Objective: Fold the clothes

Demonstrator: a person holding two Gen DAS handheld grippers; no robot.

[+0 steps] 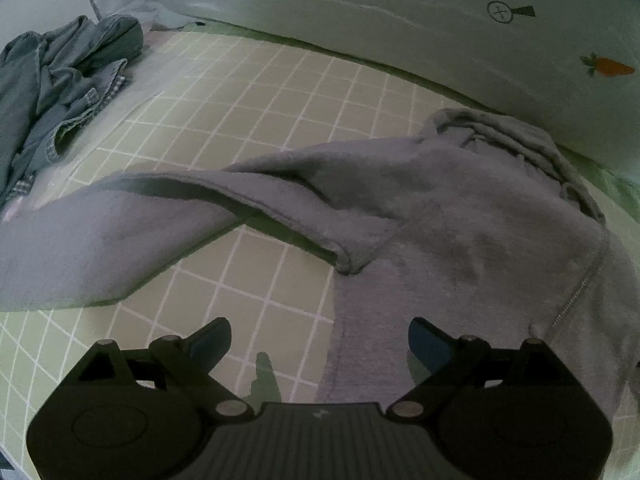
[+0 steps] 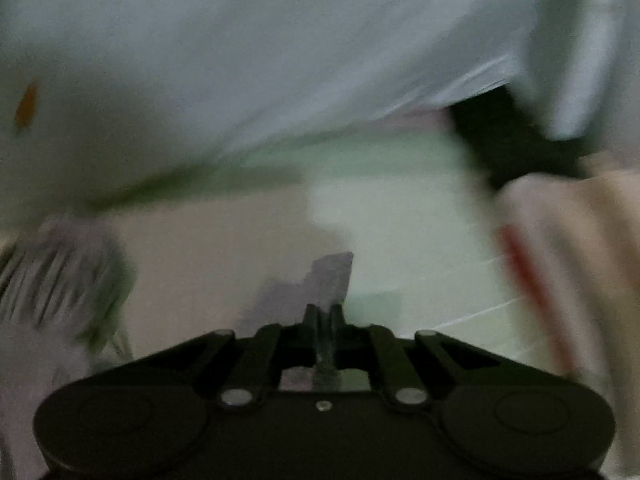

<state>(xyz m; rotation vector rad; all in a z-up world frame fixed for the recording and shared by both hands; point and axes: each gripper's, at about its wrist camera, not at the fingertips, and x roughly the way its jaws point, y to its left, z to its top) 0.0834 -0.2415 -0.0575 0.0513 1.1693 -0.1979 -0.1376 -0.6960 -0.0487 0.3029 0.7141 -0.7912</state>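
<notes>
**Grey hoodie spread on the checked mat, one corner pinched**

While the left gripper (image 1: 319, 340) is held over the green checked mat (image 1: 256, 92) with its jaws wide apart and nothing between them, the grey hoodie (image 1: 460, 216) is seen spread across the mat from about 9 o'clock to 3 o'clock in the left wrist view. Its hood is bunched at about 1 o'clock against a pale sheet (image 1: 400, 20) printed with a carrot (image 1: 610, 66), and a sleeve is laid out toward 9 o'clock. A crumpled blue denim garment (image 1: 60, 80) is seen well apart at 10 o'clock. In the blurred right wrist view, the right gripper (image 2: 325, 312) is shown with its jaws closed on a corner of grey fabric (image 2: 320, 276), which stands up just beyond the tips. A pale cloth with a red stripe (image 2: 560, 248) is seen at 3 o'clock.
</notes>
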